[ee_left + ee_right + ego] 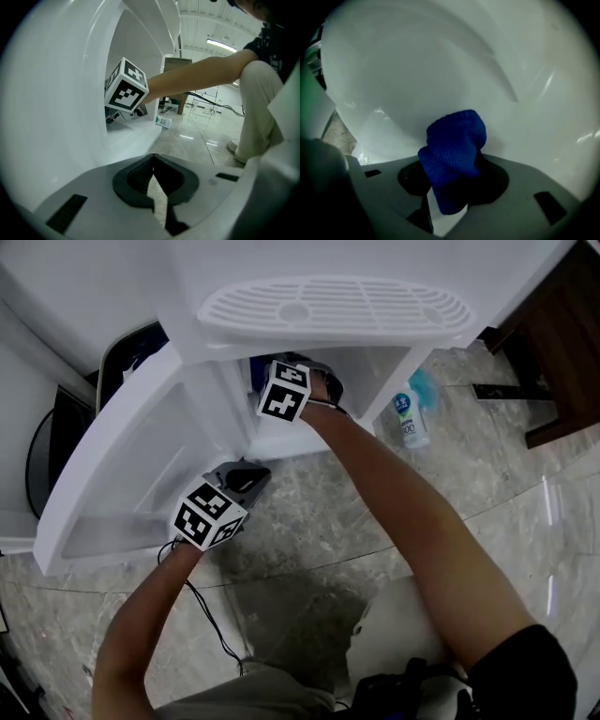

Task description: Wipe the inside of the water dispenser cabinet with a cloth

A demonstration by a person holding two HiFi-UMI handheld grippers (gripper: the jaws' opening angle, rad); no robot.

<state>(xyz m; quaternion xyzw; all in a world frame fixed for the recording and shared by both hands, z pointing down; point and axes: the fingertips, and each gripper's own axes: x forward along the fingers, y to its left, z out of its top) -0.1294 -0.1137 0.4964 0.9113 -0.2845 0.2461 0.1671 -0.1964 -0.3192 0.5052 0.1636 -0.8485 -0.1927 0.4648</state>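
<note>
Blue cloth (pixel 454 150) held inside the cabinet (pixel 440 65)
My right gripper (pixel 451 194) pinches the bunched cloth, jaws half-open, with the white wall straight ahead. My left gripper (pixel 154 185), closed and empty, sits nearer, beside the door (pixel 108 460).

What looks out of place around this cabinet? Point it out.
A small white plastic bottle with a blue label appears to lie on its side on the grey marble floor, right of the white dispenser cabinet. Nothing looks spilled or damaged.
</note>
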